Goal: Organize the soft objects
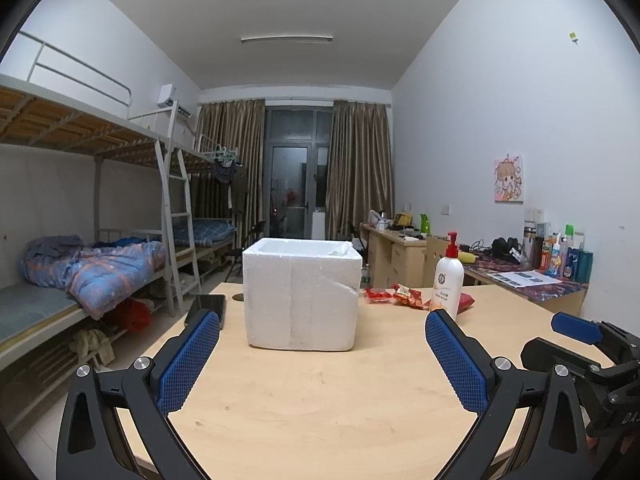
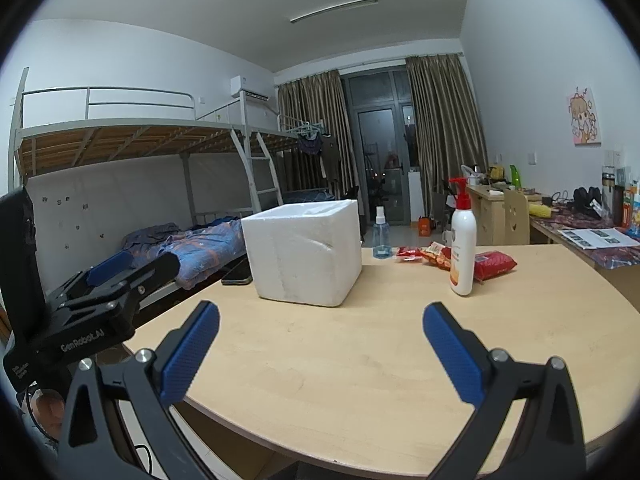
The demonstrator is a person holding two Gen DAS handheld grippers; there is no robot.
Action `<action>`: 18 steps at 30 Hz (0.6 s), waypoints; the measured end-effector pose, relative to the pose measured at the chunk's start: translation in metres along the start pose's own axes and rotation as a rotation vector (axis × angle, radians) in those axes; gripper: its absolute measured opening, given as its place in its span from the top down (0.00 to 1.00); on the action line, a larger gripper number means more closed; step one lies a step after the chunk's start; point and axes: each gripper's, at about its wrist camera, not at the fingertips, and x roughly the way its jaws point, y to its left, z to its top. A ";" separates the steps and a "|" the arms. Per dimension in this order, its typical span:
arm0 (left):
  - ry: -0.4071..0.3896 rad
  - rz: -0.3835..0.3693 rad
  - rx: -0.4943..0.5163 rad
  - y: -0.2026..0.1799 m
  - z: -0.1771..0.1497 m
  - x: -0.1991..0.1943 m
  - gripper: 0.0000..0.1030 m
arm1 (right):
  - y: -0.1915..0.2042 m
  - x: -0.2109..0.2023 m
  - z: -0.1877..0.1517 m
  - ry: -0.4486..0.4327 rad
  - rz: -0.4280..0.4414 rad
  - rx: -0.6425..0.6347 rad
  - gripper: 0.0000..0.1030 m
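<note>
White foam makes up the open-topped box (image 1: pixel 301 294), which stands on the pale wooden table (image 1: pixel 320 400) well ahead of both claws. The left gripper (image 1: pixel 322 330) is spread wide and empty above the bare tabletop, the box lying straight ahead between its blue ribbed pads (image 1: pixel 188 364). The right gripper (image 2: pixel 320 326) is likewise spread wide with nothing in it; from its camera the box sits ahead and slightly left. Each claw shows at the edge of the other's view.

The soft things, red snack packets (image 1: pixel 400 294), lie on the table to the right of the box, near its far corner and well apart from either claw. A white pump bottle (image 1: pixel 448 280) with a red top stands just in front of them, partly hiding one packet. In the right wrist view a small clear spray bottle (image 2: pixel 381 234) stands behind the box's right side, and a dark phone (image 2: pixel 238 272) lies at the box's left.

Left of the table stand metal bunk beds (image 1: pixel 100 152) with a blue quilt (image 1: pixel 108 268) bunched on the lower bunk. Brown curtains (image 1: pixel 358 168) frame a dark glass door at the far end. Along the right wall run cluttered desks (image 1: pixel 528 280) under a cartoon poster (image 1: pixel 509 179).

The left claw's body reads "GenRobot.AI" in the right wrist view; the bottle's label is too small to read.
</note>
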 end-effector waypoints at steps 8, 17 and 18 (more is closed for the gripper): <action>0.016 0.006 -0.013 0.000 0.002 0.001 0.00 | -0.001 0.002 -0.002 0.019 0.004 0.002 0.00; 0.013 0.009 -0.020 0.000 0.002 0.003 0.00 | 0.004 0.004 0.000 0.022 0.008 -0.008 0.00; 0.014 0.009 -0.018 0.000 0.002 0.002 0.00 | 0.004 0.004 0.000 0.023 0.010 -0.009 0.00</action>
